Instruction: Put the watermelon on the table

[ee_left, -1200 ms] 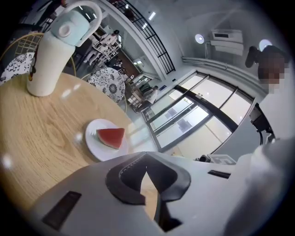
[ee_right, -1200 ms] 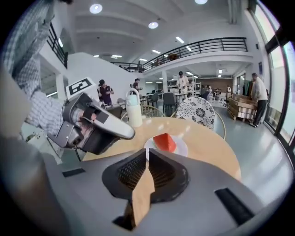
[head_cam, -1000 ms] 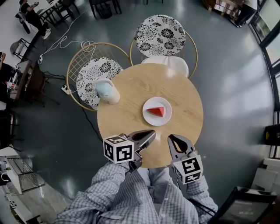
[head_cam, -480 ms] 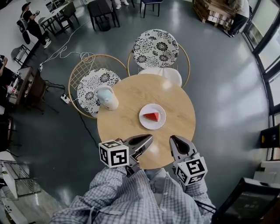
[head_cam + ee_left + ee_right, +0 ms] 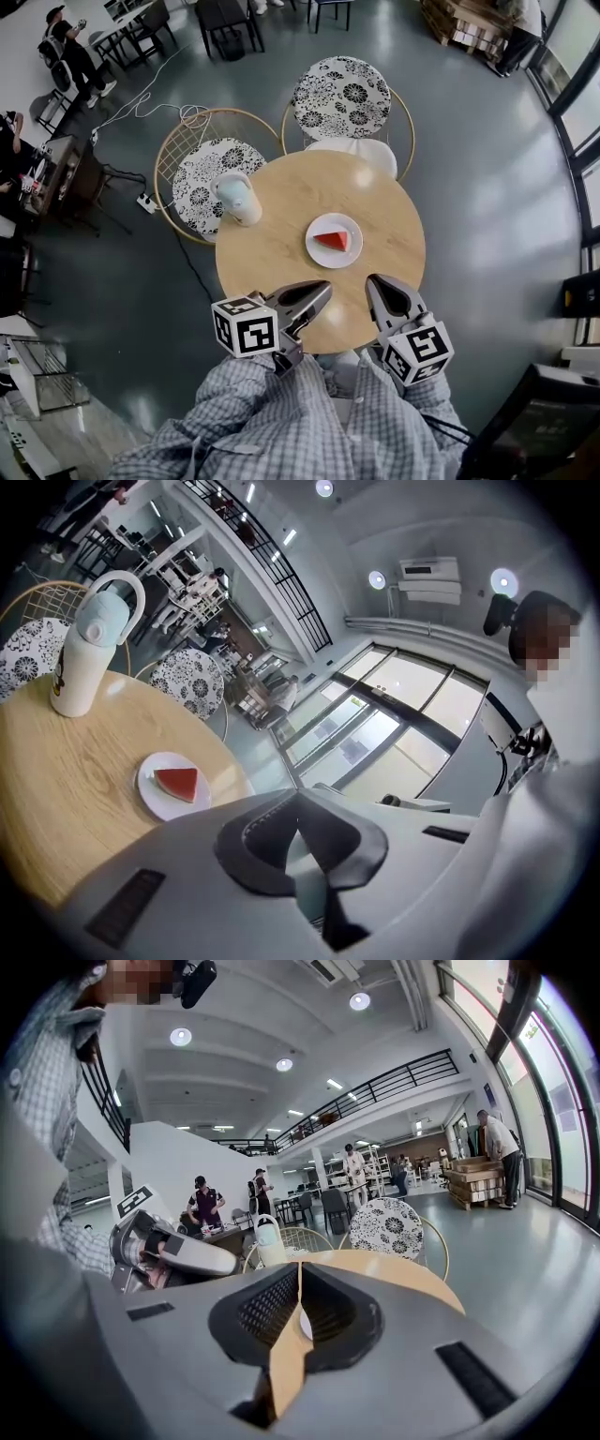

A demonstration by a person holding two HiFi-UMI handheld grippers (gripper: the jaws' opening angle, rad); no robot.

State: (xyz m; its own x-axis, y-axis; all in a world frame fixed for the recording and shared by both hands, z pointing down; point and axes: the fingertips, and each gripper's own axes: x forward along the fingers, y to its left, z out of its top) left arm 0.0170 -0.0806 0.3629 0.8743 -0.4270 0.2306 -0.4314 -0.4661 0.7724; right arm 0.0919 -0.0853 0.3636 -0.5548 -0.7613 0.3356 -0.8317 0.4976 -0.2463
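A red watermelon wedge lies on a small white plate right of the middle of the round wooden table. The left gripper view shows the same wedge on its plate, ahead and to the left. My left gripper hovers over the table's near edge, shut and empty. My right gripper is beside it, also shut with nothing held. Each has its jaw tips meeting in its own view: the left gripper and the right gripper. Both stop short of the plate.
A pale flask with a loop handle stands at the table's far left. Two wire chairs with floral cushions sit behind the table. People stand at far desks. Grey floor surrounds the table.
Both grippers have lifted a little above the near table edge and stayed shut. The watermelon and plate have not moved.
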